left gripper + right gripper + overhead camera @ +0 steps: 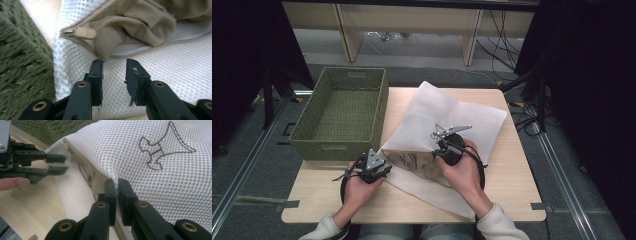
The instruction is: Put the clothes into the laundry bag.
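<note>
White mesh laundry bag (447, 117) lies on the wooden table (512, 200), just right of the green woven basket (343, 111). Its zipper mouth gapes at the near edge, and a beige garment (140, 22) bulges out of it.

Right gripper (117, 182): jaws pinched tight on the upper mesh layer at the rim of the opening, lifting it into a tent. The fabric puckers where the pads bite.

Left gripper (114, 63): jaws narrowly parted, nothing between them, hovering over the lower mesh panel. The beige zipper pull (86, 33) sits ahead and a little left of the jaw tips; the garment's edge lies straight ahead, just short of touching.

Handling judgement: bag and garment both look light, limp and shapeless, and will sag and fold wherever unsupported. The mesh offers good friction but stretches. Best holds seem to be the stiff taped zipper edge for the bag, and a bunched fold for the garment. The small pull tab may slip.
</note>
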The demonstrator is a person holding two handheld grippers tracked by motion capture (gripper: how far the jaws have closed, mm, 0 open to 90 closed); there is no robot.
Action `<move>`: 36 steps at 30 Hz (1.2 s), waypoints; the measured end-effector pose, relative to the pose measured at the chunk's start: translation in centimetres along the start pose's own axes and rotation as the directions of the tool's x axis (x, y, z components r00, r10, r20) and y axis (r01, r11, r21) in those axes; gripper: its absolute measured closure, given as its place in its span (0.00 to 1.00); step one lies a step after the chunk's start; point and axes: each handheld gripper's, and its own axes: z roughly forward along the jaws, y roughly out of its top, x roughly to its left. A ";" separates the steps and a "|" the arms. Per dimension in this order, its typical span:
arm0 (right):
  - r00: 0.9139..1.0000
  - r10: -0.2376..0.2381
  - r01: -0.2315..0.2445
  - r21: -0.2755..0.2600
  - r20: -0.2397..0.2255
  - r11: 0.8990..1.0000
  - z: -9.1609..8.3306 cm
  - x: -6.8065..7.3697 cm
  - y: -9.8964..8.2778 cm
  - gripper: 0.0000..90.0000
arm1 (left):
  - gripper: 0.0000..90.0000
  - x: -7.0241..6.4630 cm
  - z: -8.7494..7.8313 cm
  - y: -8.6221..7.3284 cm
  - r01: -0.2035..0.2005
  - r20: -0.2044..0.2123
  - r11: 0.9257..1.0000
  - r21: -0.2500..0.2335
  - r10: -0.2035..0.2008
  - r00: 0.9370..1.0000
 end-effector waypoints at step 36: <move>1.000 -0.005 0.005 -0.003 0.002 1.000 0.2 0.1 0.0 0.96 | 0.73 -1.3 3.2 2.5 -0.006 0.069 0.999 -0.044 0.009 0.998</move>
